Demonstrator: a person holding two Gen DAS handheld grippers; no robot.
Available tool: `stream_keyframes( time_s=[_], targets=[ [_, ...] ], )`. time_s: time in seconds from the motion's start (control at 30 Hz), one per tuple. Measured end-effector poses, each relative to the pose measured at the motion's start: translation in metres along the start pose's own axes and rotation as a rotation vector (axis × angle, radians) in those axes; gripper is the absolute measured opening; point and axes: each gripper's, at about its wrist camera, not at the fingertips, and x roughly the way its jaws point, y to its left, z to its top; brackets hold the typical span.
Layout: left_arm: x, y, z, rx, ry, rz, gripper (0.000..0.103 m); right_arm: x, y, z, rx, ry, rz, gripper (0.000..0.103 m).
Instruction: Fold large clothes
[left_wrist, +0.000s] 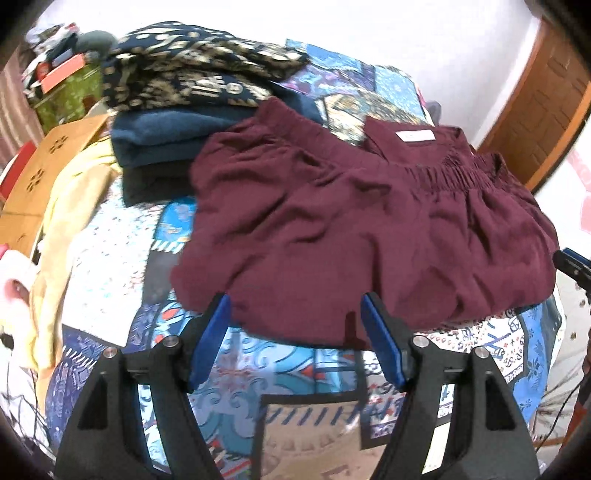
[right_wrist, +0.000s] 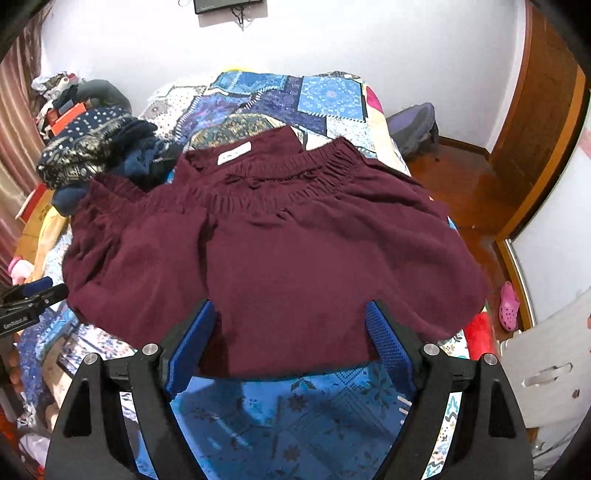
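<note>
Maroon garment (left_wrist: 362, 229) spread flat on patchwork bedspread (left_wrist: 280, 373), both grippers spread wide at near hem, pinching nothing.

Label (right_wrist: 234, 153) unreadable; garment's far left corner overlapping folded pile (left_wrist: 177, 122). Elastic band far, hem near, long axis left-right. Left gripper (left_wrist: 295, 328) and right gripper (right_wrist: 291, 339) open, pads straddling hem edge.
</note>
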Motion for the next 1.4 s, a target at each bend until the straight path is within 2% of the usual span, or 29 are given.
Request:
stream_keyframes(
  time_s=[0.13, 0.2, 0.33, 0.5, 0.57, 0.7, 0.8, 0.87, 0.97, 1.07, 1.17, 1.27, 1.33, 1.4],
  targets=[
    [0.0, 0.022, -0.004, -0.092, 0.004, -0.006, 0.071, -0.012, 0.016, 0.006, -0.032, -0.047, 0.01, 0.081],
    [0.006, 0.035, -0.006, -0.155, 0.028, -0.034, 0.071, -0.013, 0.026, 0.009, -0.059, -0.063, 0.019, 0.081],
    [0.022, 0.058, -0.01, -0.293, 0.091, -0.154, 0.072, -0.001, 0.046, 0.012, -0.109, -0.051, 0.041, 0.081],
    [0.054, 0.081, -0.018, -0.472, 0.195, -0.336, 0.072, 0.037, 0.059, 0.01, -0.14, 0.04, 0.041, 0.081],
    [0.068, 0.089, -0.022, -0.543, 0.225, -0.386, 0.072, 0.045, 0.06, 0.007, -0.139, 0.044, 0.033, 0.084],
    [0.08, 0.1, -0.022, -0.617, 0.214, -0.422, 0.072, 0.045, 0.063, 0.007, -0.171, 0.028, 0.029, 0.091],
    [0.094, 0.109, -0.016, -0.677, 0.211, -0.476, 0.072, 0.047, 0.062, 0.008, -0.176, 0.025, 0.038, 0.094],
    [0.106, 0.112, -0.012, -0.731, 0.207, -0.504, 0.076, 0.048, 0.061, 0.01, -0.169, 0.025, 0.045, 0.095],
    [0.115, 0.11, -0.004, -0.757, 0.201, -0.495, 0.082, 0.051, 0.062, 0.011, -0.162, 0.025, 0.047, 0.097],
    [0.12, 0.103, 0.005, -0.734, 0.21, -0.454, 0.082, 0.053, 0.063, 0.011, -0.164, 0.024, 0.045, 0.097],
    [0.12, 0.101, 0.01, -0.762, 0.197, -0.415, 0.081, 0.054, 0.064, 0.012, -0.162, 0.025, 0.048, 0.097],
    [0.115, 0.096, 0.013, -0.77, 0.167, -0.351, 0.066, 0.053, 0.064, 0.012, -0.161, 0.029, 0.049, 0.097],
    [0.105, 0.088, 0.014, -0.748, 0.137, -0.323, 0.049, 0.052, 0.063, 0.012, -0.161, 0.033, 0.049, 0.097],
    [0.092, 0.078, 0.018, -0.708, 0.1, -0.295, 0.038, 0.05, 0.062, 0.012, -0.16, 0.039, 0.048, 0.097]
  ],
)
